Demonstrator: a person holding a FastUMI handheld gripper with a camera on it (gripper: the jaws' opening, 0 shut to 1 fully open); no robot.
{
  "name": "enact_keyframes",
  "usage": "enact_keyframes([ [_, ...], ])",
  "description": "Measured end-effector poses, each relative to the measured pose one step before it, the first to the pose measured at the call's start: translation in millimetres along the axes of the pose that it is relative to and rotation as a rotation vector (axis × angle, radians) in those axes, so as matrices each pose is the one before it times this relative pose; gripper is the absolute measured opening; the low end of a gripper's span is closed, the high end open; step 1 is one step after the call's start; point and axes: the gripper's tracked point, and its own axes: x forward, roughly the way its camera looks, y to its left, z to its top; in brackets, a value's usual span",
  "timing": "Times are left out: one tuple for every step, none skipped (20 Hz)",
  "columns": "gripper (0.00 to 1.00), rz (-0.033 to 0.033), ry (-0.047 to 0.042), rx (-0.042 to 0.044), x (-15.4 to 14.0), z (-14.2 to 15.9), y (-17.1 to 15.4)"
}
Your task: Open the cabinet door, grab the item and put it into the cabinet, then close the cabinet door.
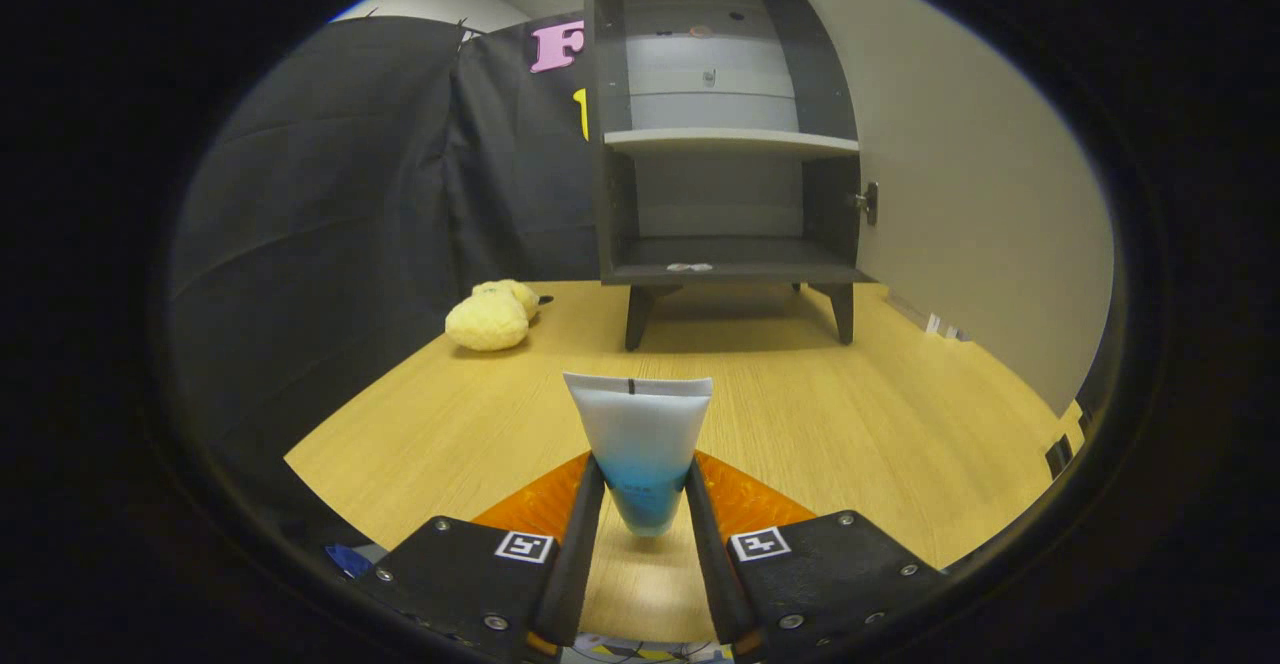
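A white and blue tube (pixel 640 444) stands upright between my fingers, its flat crimped end up and its cap end down. My gripper (pixel 645 489) is shut on the tube, with both fingers pressing its lower blue part. The tube looks lifted a little above the wooden table (pixel 850 424). Beyond the fingers stands a small dark cabinet (pixel 728 124) on short legs. Its door (pixel 960 194) is swung fully open to the right, with a knob (pixel 868 202) on it. Inside are a middle shelf (pixel 730 141) and a bottom shelf (pixel 735 256).
A yellow plush toy (pixel 492 316) lies on the table to the left of the cabinet legs. Black cloth forms the wall on the left. A small pale thing (pixel 690 267) lies at the bottom shelf's front edge.
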Motion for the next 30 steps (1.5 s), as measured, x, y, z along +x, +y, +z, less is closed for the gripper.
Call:
enact_keyframes([
  [0.5, -0.00147, -0.01141, 0.00392, 0.13, 16.13, -4.55],
  [0.5, -0.00202, -0.01429, 0.00169, 0.69, 15.18, -4.25],
  [0.5, -0.00172, -0.01133, -0.0021, 0.58, 15.55, -3.58],
  [0.5, -0.00068, -0.01444, -0.00278, 1.66, 14.81, -3.52],
  [0.5, -0.00254, -0.01658, -0.00564, 1.37, 15.43, -3.36],
  [0.5, -0.00325, -0.01289, -0.01046, 2.92, 14.07, -3.95],
  [0.5, -0.00324, -0.01483, -0.00657, 2.53, 16.08, -3.79],
  [0.5, -0.00349, -0.0172, -0.00209, 4.23, 15.9, -4.14],
  [0.5, -0.0015, -0.01196, -0.00061, 3.25, 14.88, -3.75],
  [0.5, -0.00333, -0.01289, 0.00021, 6.84, 15.03, -4.04],
  [0.5, -0.00432, -0.0162, -0.00218, 5.86, 16.46, -5.04],
  [0.5, -0.00009, -0.0101, -0.00507, 7.22, 12.97, -3.79],
  [0.5, -0.0007, -0.00969, -0.0033, 6.97, 13.35, -3.55],
  [0.5, -0.00425, -0.00781, -0.00204, 8.28, 10.42, -4.75],
  [0.5, -0.00352, -0.00881, -0.00074, 5.65, 13.21, -4.08],
  [0.5, -0.005, -0.01341, 0.00266, 8.85, 12.22, -4.61],
  [0.5, -0.00104, -0.00954, 0.0052, 7.91, 12.14, -3.75],
  [0.5, 0.00143, -0.00432, 0.00585, 9.11, 9.31, -1.49],
  [0.5, 0.00342, -0.00206, 0.00605, 8.48, 9.43, -2.19],
  [0.5, 0.00175, 0.00105, -0.00095, 8.44, 7.45, -2.38],
  [0.5, -0.00166, -0.00019, -0.00248, 9.22, 9.02, -4.05],
  [0.5, -0.00048, -0.00171, 0.00582, 8.71, 8.43, -1.81],
  [0.5, 0.0026, 0.00578, 0.01175, 8.1, 6.83, -1.31],
  [0.5, 0.00471, 0.00436, 0.00973, 10.53, 6.51, 1.21],
  [0.5, 0.00154, 0.00502, 0.00357, 7.67, 5.26, -0.4],
  [0.5, 0.00072, 0.00016, -0.001, 8.24, 6.77, -1.42],
  [0.5, 0.00088, -0.00855, -0.00099, 6.05, 7.84, -0.66],
  [0.5, 0.00167, -0.00678, -0.00305, 6.69, 8.36, 0.14],
  [0.5, 0.00183, -0.00682, -0.00151, 5.86, 6.91, -0.15],
  [0.5, 0.00134, -0.00518, 0.00151, 8.07, 5.74, 1.02],
])
